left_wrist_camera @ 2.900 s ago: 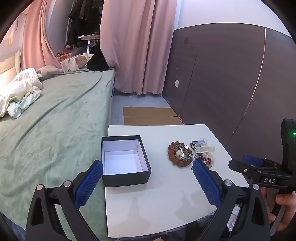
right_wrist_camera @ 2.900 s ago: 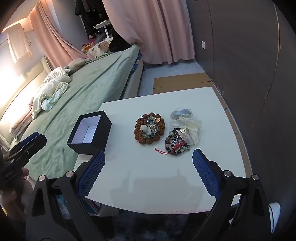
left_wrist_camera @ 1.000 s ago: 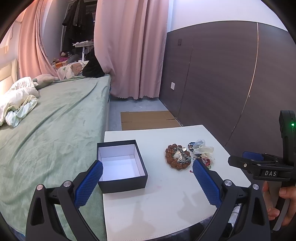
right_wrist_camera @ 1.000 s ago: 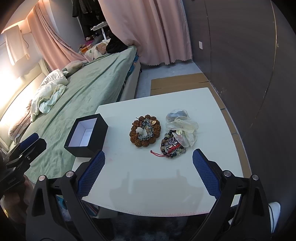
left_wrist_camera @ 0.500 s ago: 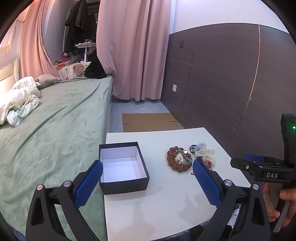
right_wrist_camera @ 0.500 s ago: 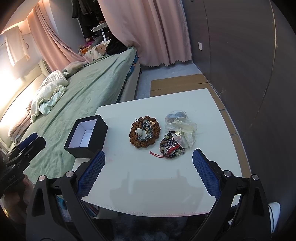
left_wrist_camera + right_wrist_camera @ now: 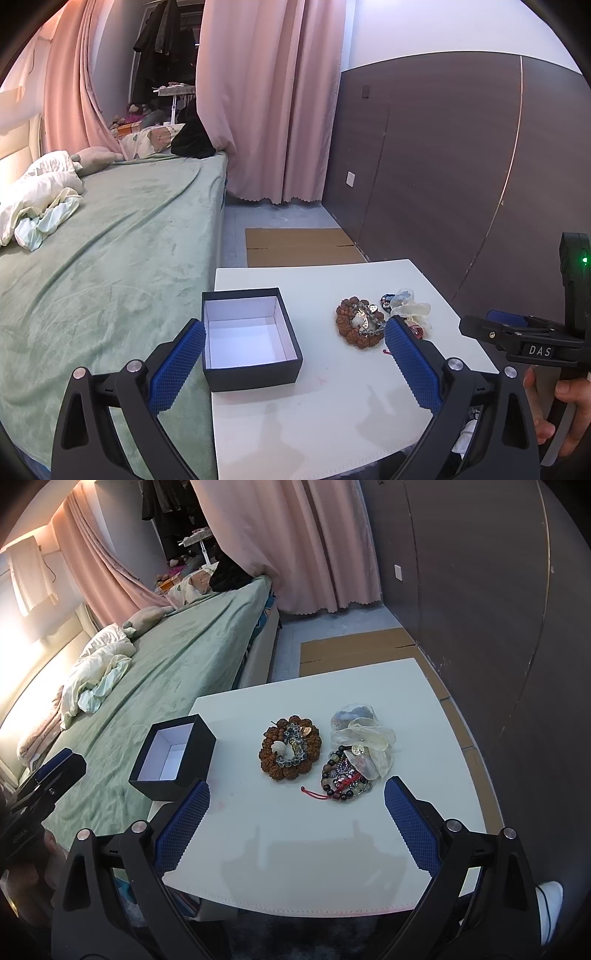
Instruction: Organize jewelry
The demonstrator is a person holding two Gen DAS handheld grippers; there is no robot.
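Basically nothing was done: I saw the box empty, all jewelry on the table, left gripper and right gripper both spread, holding nothing.

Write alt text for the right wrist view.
Open right gripper hovers over a white table holding a brown bead bracelet, a mixed jewelry pile and an empty black box. A green bed lies behind.
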